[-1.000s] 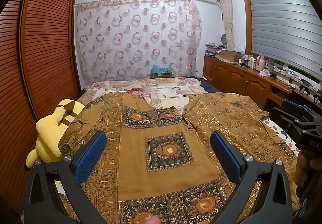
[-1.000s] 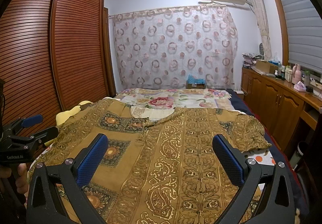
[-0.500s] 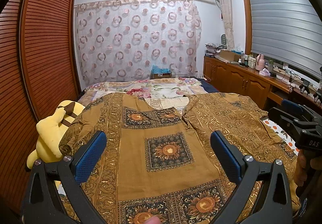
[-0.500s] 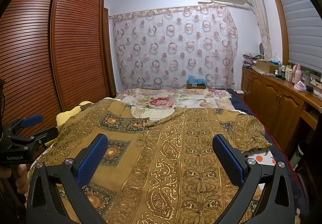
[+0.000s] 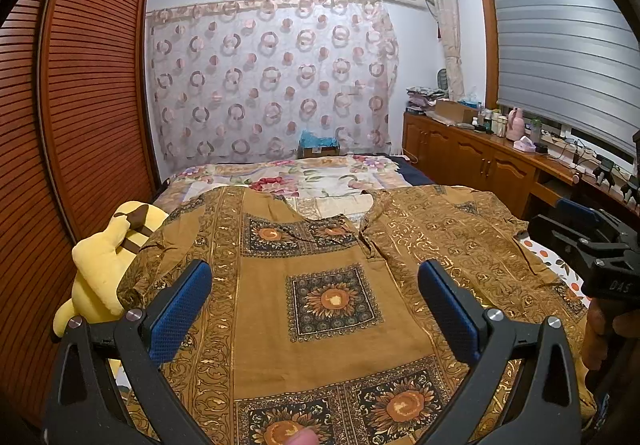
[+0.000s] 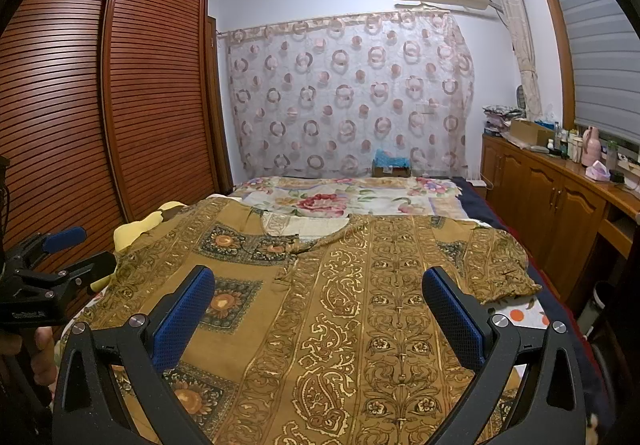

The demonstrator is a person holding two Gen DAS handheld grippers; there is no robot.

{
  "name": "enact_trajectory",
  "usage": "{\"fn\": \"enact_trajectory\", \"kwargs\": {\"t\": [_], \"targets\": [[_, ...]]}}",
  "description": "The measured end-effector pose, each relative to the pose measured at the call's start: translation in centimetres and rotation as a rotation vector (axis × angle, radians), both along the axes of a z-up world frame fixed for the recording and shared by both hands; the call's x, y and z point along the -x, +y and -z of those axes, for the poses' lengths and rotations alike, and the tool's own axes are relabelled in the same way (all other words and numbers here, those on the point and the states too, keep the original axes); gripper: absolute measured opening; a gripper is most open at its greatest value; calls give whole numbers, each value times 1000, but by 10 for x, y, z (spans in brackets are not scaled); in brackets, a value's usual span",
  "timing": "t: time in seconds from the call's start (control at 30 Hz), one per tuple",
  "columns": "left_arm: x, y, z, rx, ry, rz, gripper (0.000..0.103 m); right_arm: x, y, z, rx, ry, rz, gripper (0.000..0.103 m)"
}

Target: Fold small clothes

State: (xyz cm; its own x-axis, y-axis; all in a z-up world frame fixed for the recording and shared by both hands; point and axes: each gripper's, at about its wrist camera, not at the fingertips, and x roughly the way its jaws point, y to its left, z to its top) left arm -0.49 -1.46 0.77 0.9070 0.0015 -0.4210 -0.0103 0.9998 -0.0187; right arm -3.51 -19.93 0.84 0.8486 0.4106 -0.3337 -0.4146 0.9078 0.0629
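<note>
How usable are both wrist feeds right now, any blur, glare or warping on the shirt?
Left wrist: shirt sharp and evenly lit, no glare; fisheye bows the wardrobe, corners black. Right wrist: equally sharp, print crisp, same bowing and dark corners. Both grippers, left and right, open over it.

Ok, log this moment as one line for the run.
stage: pre-grasp | brown patterned shirt: spread flat on bed | left gripper: open, above shirt | right gripper: open, above shirt | folds: none

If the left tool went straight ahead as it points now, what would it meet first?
Most likely the brown patterned garment spread on the bed: the open left tool points slightly down over its sunflower square. Depth is unclear; a shallower path might reach the floral bedding beyond.
</note>
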Motion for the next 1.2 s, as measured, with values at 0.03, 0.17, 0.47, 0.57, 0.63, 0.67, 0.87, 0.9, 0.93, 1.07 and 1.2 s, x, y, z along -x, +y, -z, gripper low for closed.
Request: {"fn": "enact_trajectory", "kwargs": {"t": [0.03, 0.17, 0.47, 0.57, 0.63, 0.67, 0.87, 0.9, 0.93, 1.07, 1.2], "targets": [[0, 0, 1, -1, 0, -1, 103, 0, 0, 0, -1, 0, -1, 103], [1, -1, 0, 1, -1, -1, 103, -1, 1, 0, 0, 1, -2, 103], [-9, 11, 0, -11, 10, -33, 103, -16, 8, 10, 1, 21, -31, 103], [-17, 26, 10, 11, 43, -32, 103, -27, 15, 15, 14, 38, -47, 103], [-25, 38, 18, 26, 75, -35, 103, -33, 19, 19, 24, 45, -56, 103], [-29, 44, 23, 36, 91, -36, 103, -37, 22, 21, 28, 49, -61, 103], [-42, 70, 37, 30, 124, -73, 103, -60, 32, 25, 68, 51, -60, 103], [-44, 75, 39, 20, 127, -79, 103, -64, 35, 25, 76, 52, -60, 103], [-46, 79, 41, 12, 131, -83, 103, -67, 37, 26, 83, 53, -61, 103], [-51, 103, 48, 8, 155, -96, 103, -82, 51, 28, 106, 68, -81, 103], [-54, 132, 53, 35, 184, -107, 103, -96, 64, 29, 112, 113, -153, 103]]}}
